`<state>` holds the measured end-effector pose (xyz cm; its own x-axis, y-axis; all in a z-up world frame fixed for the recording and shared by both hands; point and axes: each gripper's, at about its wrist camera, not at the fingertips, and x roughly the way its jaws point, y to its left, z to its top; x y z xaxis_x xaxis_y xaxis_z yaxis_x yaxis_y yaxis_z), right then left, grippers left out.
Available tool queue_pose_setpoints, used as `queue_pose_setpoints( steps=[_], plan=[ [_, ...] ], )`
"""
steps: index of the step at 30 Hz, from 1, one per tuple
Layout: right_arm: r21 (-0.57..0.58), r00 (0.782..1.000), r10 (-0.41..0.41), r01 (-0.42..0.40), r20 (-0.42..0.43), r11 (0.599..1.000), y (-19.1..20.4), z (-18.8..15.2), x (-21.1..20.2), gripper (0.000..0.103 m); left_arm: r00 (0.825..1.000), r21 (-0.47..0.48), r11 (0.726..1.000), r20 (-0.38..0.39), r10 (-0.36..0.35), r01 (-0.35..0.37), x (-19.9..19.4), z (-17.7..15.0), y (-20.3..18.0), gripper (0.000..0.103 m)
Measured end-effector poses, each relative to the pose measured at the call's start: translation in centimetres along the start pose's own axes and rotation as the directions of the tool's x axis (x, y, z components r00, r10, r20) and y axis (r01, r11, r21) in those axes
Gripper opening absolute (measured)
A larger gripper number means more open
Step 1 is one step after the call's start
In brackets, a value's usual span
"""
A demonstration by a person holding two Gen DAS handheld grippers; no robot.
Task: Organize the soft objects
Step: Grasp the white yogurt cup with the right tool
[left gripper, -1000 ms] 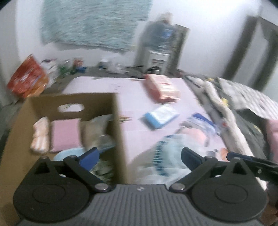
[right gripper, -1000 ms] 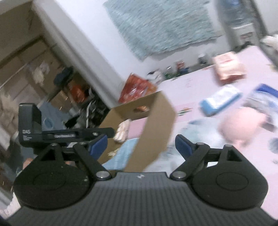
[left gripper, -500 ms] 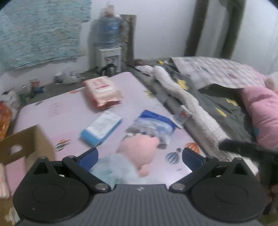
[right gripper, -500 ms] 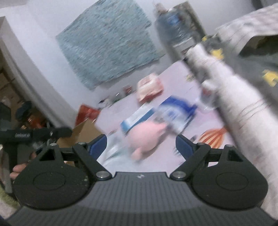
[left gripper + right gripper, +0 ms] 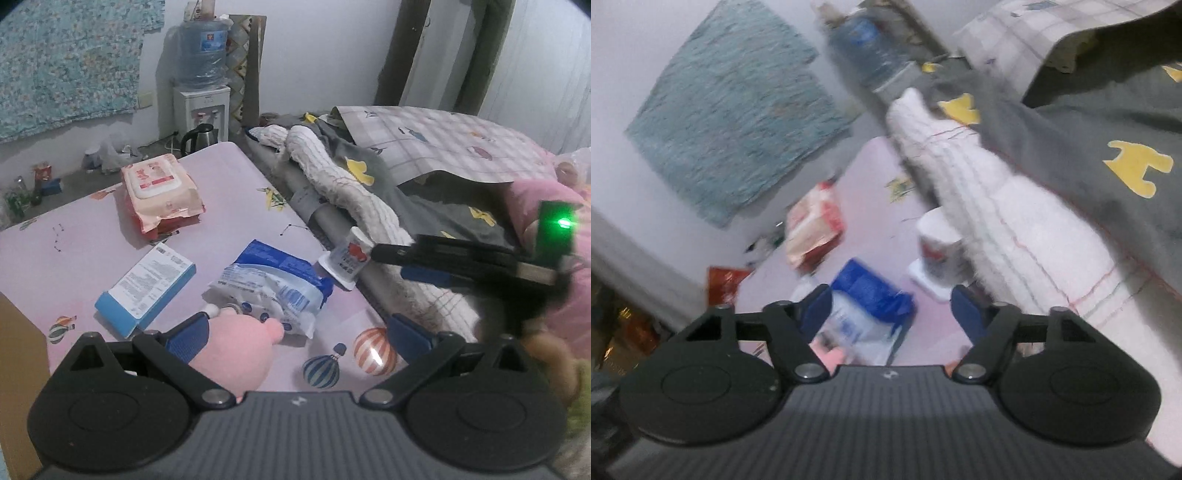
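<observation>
A pink mat (image 5: 229, 177) with balloon prints carries a wet-wipes pack (image 5: 160, 192), a blue box (image 5: 146, 288), a blue-white bag (image 5: 273, 284), a small cup (image 5: 345, 260) and a pink plush toy (image 5: 236, 350).

Left wrist view: the cardboard box (image 5: 14, 369), which filled the lower left a second ago, has withdrawn to a sliver at nine o'clock. The pink plush toy (image 5: 236, 354) has come close, lying against the near finger of the left gripper (image 5: 295, 332) at seven o'clock. The right gripper (image 5: 417, 264) has advanced from three o'clock toward the small cup (image 5: 349, 258).

Right wrist view: the right gripper's (image 5: 890, 310) jaws are closing with nothing between them; the blue-and-white pack (image 5: 868, 314) now lies just ahead.
</observation>
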<state>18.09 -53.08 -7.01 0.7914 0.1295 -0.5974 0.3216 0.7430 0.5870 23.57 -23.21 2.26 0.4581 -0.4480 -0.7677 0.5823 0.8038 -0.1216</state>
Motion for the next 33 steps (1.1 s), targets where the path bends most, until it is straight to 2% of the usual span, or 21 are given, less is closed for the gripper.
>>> queue_pose_setpoints(
  steps=[2,5,10,15,17,24,28,33],
  plan=[
    [-0.013,0.999,-0.049,0.05,0.011,0.999,0.2,0.1,2.0,0.061,1.0,0.0,1.0,0.001,0.01,-0.01,-0.3,-0.1,0.3,0.103],
    [0.025,0.995,-0.096,0.097,-0.016,0.995,0.1,0.5,5.1,0.057,1.0,-0.002,1.0,0.006,0.017,-0.017,-1.0,-0.3,0.8,0.103],
    [0.067,0.983,-0.182,0.179,0.032,0.982,0.3,0.7,7.7,0.057,1.0,-0.02,1.0,0.012,0.019,-0.019,-2.0,-0.6,1.8,0.103],
    [0.126,0.971,-0.23,0.22,0.068,0.967,0.3,0.8,9.1,0.057,1.0,-0.045,0.999,0.017,0.017,-0.016,-2.6,-0.9,2.5,0.103],
    [0.15,0.962,-0.257,0.241,0.092,0.959,0.0,0.6,9.6,0.049,1.0,-0.057,0.998,0.02,0.018,-0.017,-3.0,-1.2,2.7,0.103],
    [0.201,0.973,-0.199,0.173,0.118,0.964,-0.6,-0.1,8.1,0.045,0.999,-0.078,0.997,0.048,0.019,-0.015,-5.6,-2.2,2.9,0.103],
    [0.228,0.989,-0.124,0.104,0.077,0.968,-1.0,-1.2,5.7,0.046,0.996,-0.059,0.997,0.077,0.054,-0.049,-7.2,-3.0,2.1,0.103],
    [0.226,0.998,-0.043,0.032,0.044,0.974,-1.8,-3.5,1.7,0.046,0.994,-0.061,0.997,0.103,0.044,-0.038,-9.1,-4.7,1.0,0.103]
  ],
)
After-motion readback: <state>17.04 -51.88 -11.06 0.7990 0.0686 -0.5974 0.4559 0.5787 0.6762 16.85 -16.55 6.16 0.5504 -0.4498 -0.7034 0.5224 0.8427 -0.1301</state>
